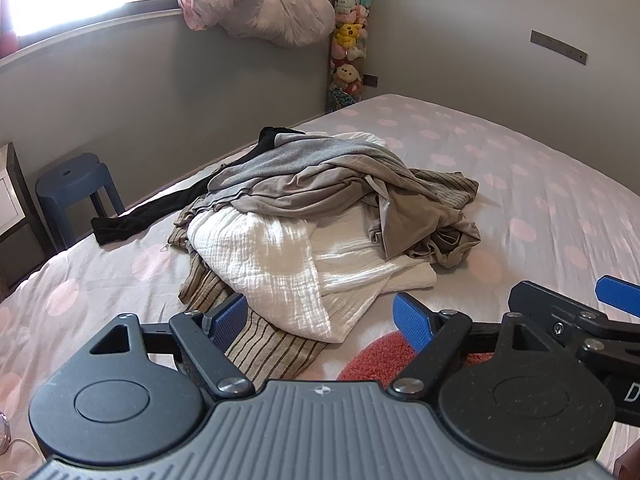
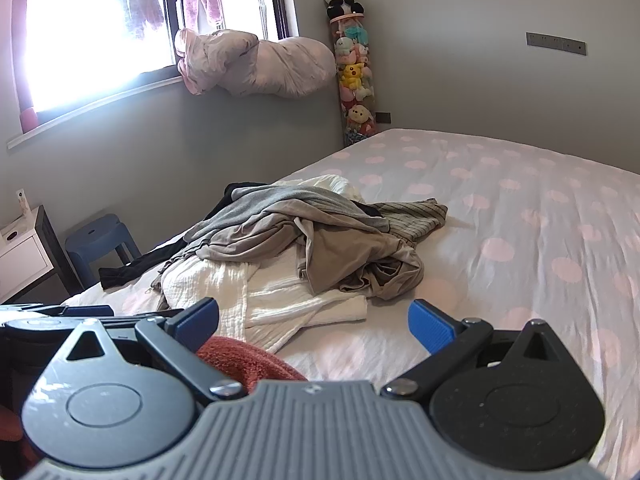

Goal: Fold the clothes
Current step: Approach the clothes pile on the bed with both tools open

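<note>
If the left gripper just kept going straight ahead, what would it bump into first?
Most likely the white garment at the near edge of the clothes pile; it lies dead ahead of the open left gripper. Depth is hard to judge, so the striped cloth beneath might touch first.

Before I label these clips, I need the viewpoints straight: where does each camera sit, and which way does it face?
Left wrist: on the open left gripper, facing the clothes pile on the bed; the right gripper shows at its right edge.
Right wrist: on the open right gripper, facing the same pile; the left gripper shows at left.
Shared: pile, bed, blue stool, red cloth.
</note>
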A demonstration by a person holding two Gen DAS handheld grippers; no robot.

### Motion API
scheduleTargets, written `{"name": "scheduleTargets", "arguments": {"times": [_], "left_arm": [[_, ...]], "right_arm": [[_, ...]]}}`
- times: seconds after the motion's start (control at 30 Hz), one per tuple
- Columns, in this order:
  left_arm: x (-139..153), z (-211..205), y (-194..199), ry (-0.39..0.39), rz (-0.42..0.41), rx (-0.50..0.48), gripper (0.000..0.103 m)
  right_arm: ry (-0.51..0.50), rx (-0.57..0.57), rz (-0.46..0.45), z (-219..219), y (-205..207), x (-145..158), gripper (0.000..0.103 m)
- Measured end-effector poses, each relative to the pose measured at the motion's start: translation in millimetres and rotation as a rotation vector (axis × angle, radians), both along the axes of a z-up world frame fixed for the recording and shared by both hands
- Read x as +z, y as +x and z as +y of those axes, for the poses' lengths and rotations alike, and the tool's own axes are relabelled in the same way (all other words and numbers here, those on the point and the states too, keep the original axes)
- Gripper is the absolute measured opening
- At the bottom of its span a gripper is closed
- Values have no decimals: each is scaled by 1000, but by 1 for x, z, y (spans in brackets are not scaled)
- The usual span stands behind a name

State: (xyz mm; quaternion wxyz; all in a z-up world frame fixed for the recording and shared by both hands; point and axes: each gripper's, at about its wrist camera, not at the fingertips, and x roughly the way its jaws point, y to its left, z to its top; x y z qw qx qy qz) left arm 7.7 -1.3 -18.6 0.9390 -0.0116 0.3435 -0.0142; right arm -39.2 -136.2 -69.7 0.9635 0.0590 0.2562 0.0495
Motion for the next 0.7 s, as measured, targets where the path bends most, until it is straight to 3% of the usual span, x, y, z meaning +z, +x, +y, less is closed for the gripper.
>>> {"name": "scheduleTargets", "arguments": {"times": [0.37,0.7], "left_arm": [[-17,1,2,-7,0,13,80],[-25,6,-3,-18,-47,52,85]], "right_arm": [[31,13,38,-2,6,-16,102],[201,-2,114,-8,9,-41,102]]}}
